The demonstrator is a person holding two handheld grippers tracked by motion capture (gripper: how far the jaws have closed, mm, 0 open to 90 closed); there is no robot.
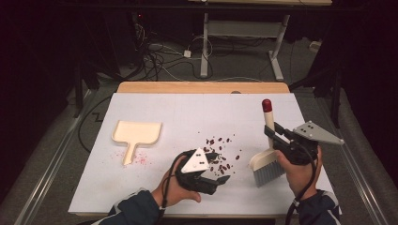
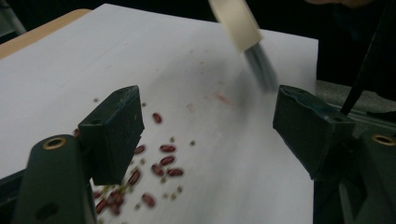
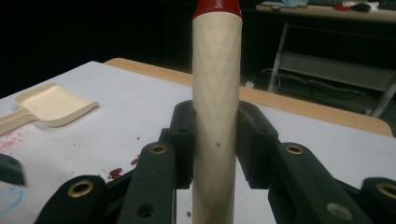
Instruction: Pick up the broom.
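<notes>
A white table (image 1: 155,187) fills the middle of the high view, with a wooden strip along its far edge. On it, left of centre, lies a cream dustpan (image 1: 136,133), its handle pointing toward the near edge and a faint pink smear beside that handle. The dustpan also appears at the left edge of the right gripper view (image 3: 51,105), lying flat.

In the right half of the high view stands a brush (image 1: 266,154): a cream handle with a red tip rising upright, a cream head and grey bristles below, low over the table. The right gripper (image 1: 280,136) is clamped on the handle; in the right gripper view its two pads (image 3: 182,140) press against both sides of the handle (image 3: 215,107), below the red cap. The hand (image 1: 298,173) under that gripper comes in from the bottom right.

The left gripper (image 1: 220,168) sits at lower centre of the high view, turned toward the right, its jaws apart with nothing between them. In the left gripper view the two pads (image 2: 114,133) stand wide, and the blurred brush head (image 2: 243,28) hangs at the upper centre.

Beans (image 1: 219,152), small and dark red, lie scattered at the centre of the table, just beside the left gripper and well apart from the dustpan. In the left gripper view they cluster at the lower left (image 2: 161,161), mixed with tiny pale specks.
</notes>
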